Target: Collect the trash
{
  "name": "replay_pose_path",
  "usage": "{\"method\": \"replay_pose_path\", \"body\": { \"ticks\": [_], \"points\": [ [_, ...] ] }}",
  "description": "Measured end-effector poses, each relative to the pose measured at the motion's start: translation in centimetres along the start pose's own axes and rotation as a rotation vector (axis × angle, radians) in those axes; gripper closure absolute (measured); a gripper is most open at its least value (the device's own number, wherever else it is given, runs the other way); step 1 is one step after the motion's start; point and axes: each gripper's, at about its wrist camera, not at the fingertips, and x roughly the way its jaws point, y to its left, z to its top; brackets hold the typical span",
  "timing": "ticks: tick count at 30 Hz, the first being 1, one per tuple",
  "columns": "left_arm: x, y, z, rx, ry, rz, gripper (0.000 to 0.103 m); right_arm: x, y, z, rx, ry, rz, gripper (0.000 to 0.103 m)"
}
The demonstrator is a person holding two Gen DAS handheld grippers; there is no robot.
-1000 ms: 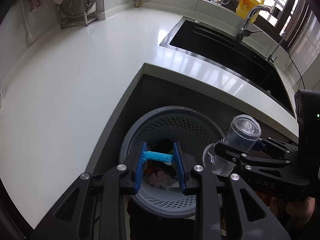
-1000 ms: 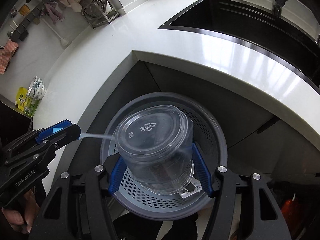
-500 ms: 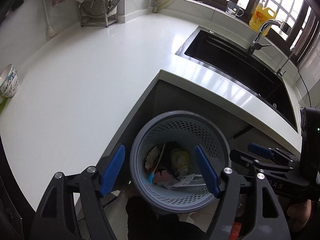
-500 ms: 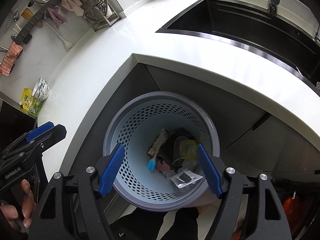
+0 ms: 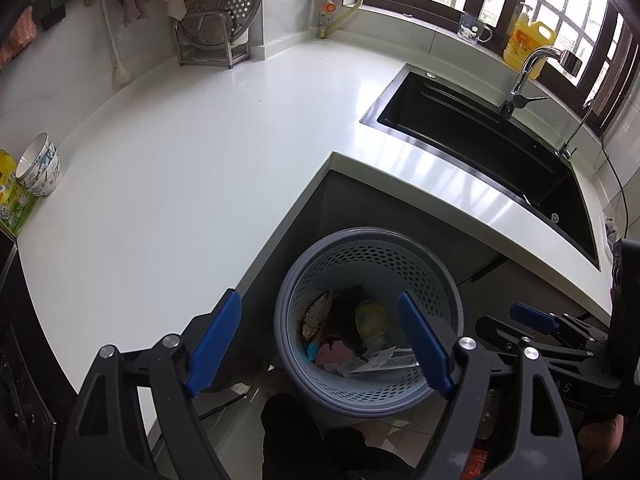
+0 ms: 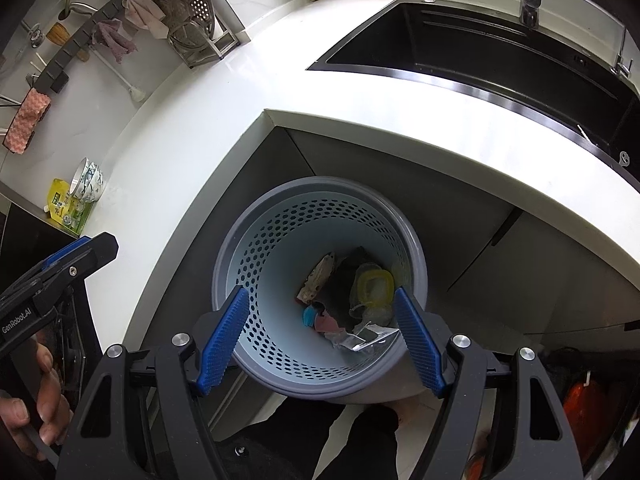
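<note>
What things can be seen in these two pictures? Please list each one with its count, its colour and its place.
Trash bin: one, grey with a perforated pale blue inside, on the floor in the countertop's corner recess.
Trash: several pieces, mixed colours, at the bin's bottom.
Countertop: one, white, L-shaped.
Sink: one, black, set in the countertop.
Faucet: one, metal, behind the sink.
Bowls: a stack, white with blue pattern, countertop's left end.
Yellow jug: one, on the window ledge.
Steamer rack: one, metal, against the back wall.
Left gripper: one, black with blue pads, open, above the bin.
Right gripper: one, same colours, open, above the bin.
</note>
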Motion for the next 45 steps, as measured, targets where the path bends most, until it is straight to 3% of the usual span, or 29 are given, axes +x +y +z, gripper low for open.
{"method": "replay_pose_path", "body": {
  "ticks": [45],
  "points": [
    [-3.2,0.2,0.1,-0.029,-0.032,0.078,0.007,-2.8,1.7,-0.8,-0.060,-0.036,0.009,0.028]
  ]
}}
